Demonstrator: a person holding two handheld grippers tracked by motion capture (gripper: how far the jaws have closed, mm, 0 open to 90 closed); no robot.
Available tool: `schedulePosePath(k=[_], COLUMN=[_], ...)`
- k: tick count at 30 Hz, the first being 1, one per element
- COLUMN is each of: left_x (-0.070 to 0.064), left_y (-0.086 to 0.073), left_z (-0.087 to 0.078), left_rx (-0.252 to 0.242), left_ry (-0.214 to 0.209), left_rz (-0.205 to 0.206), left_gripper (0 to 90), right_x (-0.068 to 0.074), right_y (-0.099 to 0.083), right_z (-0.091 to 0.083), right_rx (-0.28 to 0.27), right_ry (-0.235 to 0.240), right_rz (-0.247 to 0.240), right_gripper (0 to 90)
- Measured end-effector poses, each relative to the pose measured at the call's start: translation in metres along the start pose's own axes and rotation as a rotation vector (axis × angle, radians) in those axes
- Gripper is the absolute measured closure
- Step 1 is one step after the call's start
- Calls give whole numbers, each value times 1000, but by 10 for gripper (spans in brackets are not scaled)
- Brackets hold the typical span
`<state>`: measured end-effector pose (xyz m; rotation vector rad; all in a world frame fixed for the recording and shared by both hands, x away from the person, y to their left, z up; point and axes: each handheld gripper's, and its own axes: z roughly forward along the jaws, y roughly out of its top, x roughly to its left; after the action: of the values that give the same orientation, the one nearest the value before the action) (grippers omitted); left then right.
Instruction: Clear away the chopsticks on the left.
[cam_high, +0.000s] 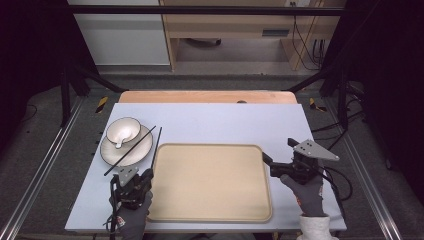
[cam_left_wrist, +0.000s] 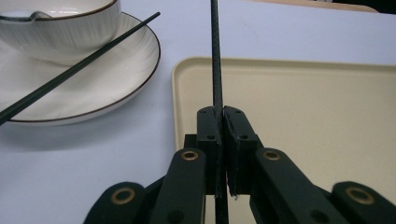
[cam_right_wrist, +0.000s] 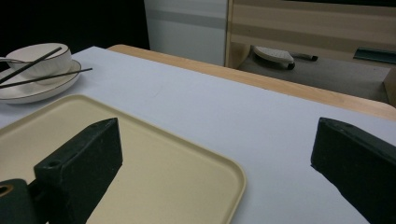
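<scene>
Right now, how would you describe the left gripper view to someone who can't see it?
The left gripper is shut on a black chopstick beside a beige tray. To the left, a second chopstick rests across a plate holding a bowl.

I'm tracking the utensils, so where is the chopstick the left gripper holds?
In the high view, the held chopstick sits at the table's left, clamped in the left gripper, running forward along the tray's left edge, right of the plate.
</scene>
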<state>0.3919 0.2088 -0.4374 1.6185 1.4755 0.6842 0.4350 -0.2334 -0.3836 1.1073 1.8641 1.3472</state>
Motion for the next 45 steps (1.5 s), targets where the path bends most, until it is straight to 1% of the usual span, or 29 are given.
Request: schedulePosePath(k=[2, 6, 8, 11, 14, 16, 23, 26, 30, 31, 33, 38, 40, 45], left_x=[-2, -8, -10, -13, -15, -15, -14, -15, -15, -15, -14, -15, -15, -17], left_y=[-4, -13, -17, -22, -27, -30, -36, -38, -41, -41, -42, -43, -43, -43], left_z=[2, 7, 9, 14, 17, 19, 23, 24, 25, 25, 26, 26, 26, 27], left_rx=[0, 1, 5, 16, 30, 35, 55, 72, 92, 93, 108, 108, 106, 108], left_ry=[-2, 5, 3, 11, 30, 40, 55, 59, 65, 65, 66, 67, 73, 70], left_rz=[-17, -20, -31, -23, -7, -4, -4, -7, 0, -4, -1, -2, 3, 10], left_gripper=[854, 854, 854, 854, 854, 855, 855, 855, 854, 854, 854, 852, 851, 848], right_x=[0, 1, 1, 2, 2, 3, 3, 3, 3, 3, 4, 4, 4, 4], right_y=[0, -1, -1, -1, -2, -2, -3, -3, -3, -3, -3, -3, -3, -3], right_z=[1, 2, 2, 3, 4, 4, 5, 5, 6, 6, 6, 6, 6, 7], right_rx=[1, 9, 9, 10, 13, 15, 19, 22, 22, 23, 24, 24, 23, 24], right_ry=[-2, 3, 3, 3, 2, 2, 3, 2, 2, 1, 1, 1, 0, 1], right_rz=[-3, -7, -7, -8, -10, -11, -15, -19, -19, -20, -18, -17, -17, -18], right_gripper=[22, 22, 22, 23, 23, 23, 23, 24, 24, 24, 24, 23, 24, 23])
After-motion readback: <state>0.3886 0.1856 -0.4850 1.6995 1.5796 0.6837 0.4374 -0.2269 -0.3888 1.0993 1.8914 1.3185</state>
